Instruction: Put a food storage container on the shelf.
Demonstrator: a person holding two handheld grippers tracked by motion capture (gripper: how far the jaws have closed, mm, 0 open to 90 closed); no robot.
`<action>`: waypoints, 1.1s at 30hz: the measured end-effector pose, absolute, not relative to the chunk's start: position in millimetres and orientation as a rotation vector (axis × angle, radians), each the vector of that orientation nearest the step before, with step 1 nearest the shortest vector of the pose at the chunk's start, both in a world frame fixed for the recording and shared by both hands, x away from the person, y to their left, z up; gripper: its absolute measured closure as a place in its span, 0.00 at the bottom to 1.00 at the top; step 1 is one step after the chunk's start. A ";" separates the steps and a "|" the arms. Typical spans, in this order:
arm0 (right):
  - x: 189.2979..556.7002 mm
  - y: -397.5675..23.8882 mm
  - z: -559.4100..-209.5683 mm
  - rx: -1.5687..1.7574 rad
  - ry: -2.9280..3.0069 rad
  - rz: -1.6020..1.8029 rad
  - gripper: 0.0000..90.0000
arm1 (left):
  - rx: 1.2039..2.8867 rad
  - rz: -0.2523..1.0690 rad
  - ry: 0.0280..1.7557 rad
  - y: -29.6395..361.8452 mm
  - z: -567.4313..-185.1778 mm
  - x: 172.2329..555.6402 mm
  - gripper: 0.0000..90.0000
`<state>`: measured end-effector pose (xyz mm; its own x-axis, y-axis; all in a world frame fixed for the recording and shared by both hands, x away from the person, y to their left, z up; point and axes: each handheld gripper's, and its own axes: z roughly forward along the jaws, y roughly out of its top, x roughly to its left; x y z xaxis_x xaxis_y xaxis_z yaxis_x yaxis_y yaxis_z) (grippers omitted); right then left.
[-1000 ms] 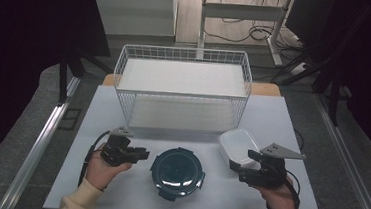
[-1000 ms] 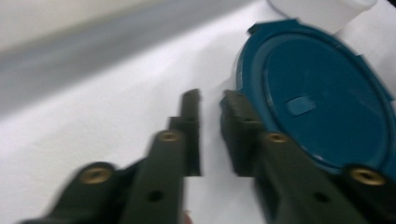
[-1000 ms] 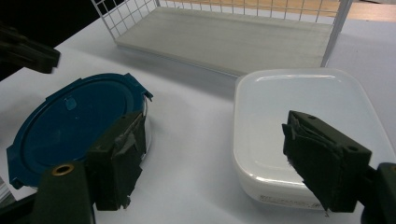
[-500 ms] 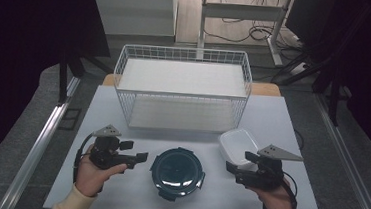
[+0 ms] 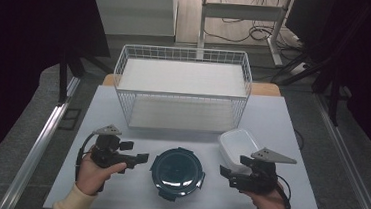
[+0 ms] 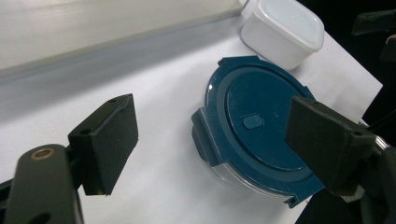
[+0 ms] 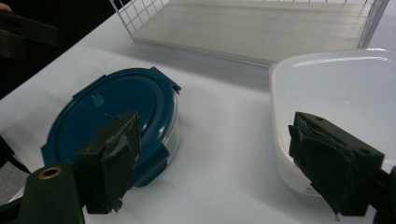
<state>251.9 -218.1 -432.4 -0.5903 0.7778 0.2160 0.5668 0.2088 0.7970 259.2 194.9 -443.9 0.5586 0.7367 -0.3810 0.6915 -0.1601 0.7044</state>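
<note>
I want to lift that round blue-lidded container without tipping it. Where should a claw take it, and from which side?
Likely by the latch tab on the round container's left rim, coming in from the left claw: the lid is flat and too wide to span, while the tab juts out toward that open claw.

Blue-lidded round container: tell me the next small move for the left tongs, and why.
Probably ease the left tongs forward toward the round container. They are open and aimed at its blue lid, not touching it. The right tongs are open too, between it and the white container.
</note>
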 end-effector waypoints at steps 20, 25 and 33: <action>246.6 -175.6 -448.4 1.437 2.301 1.430 0.17 | 1.888 -0.104 1.154 172.0 -454.6 279.3 0.18; 242.1 -170.0 -459.0 1.467 2.321 1.423 0.17 | 1.879 -0.140 1.167 173.2 -463.7 278.3 0.18; 239.5 -165.5 -469.5 1.549 2.298 1.438 0.17 | 1.851 -0.225 1.187 176.4 -478.2 282.8 0.19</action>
<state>239.5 -165.5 -469.5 -0.5075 0.7393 0.4427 0.7215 0.0837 0.6874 282.8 176.4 -478.2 0.5227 0.6365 -0.5672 0.8000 -0.1364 0.5842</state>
